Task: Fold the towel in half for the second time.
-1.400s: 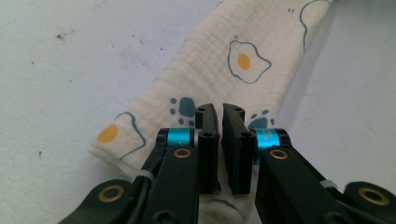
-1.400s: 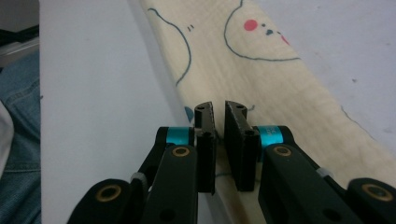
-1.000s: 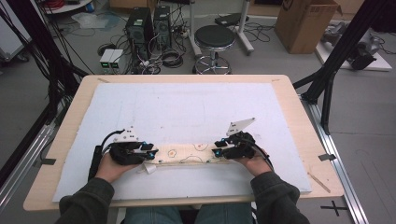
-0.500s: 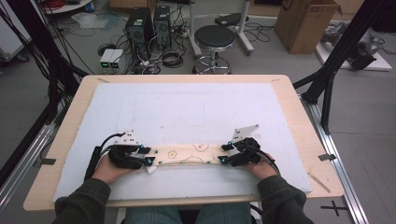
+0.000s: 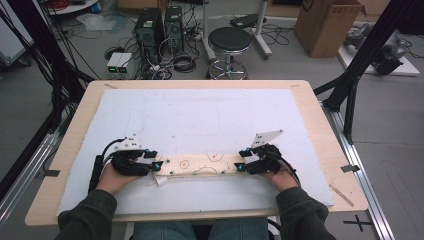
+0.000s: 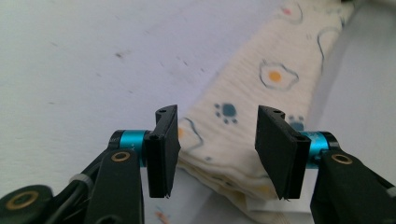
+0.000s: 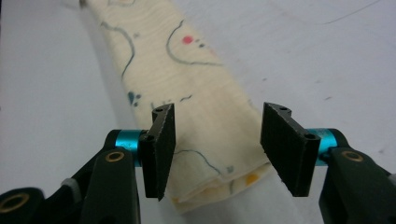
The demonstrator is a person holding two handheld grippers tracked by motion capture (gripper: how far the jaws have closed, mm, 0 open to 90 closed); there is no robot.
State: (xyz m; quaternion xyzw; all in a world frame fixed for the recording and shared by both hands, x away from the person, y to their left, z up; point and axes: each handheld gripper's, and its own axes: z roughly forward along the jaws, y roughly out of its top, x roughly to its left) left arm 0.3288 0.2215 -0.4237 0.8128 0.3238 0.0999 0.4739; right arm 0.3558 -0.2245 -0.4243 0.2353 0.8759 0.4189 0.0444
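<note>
Cream cotton, the folded cloth (image 5: 200,164) is lying limp and light; each hand-held gripper (image 6: 217,140) (image 7: 217,140) is gaping wide, straddling one end, best pinched through all layers

Folded cloth (image 6: 243,140): far end blurred, cut by top edge in left gripper view | near end partly behind the left gripper (image 6: 215,154) pad | prints on cloth (image 5: 200,164) too small to read in high view | person's forearms cut off below cloth.
</note>
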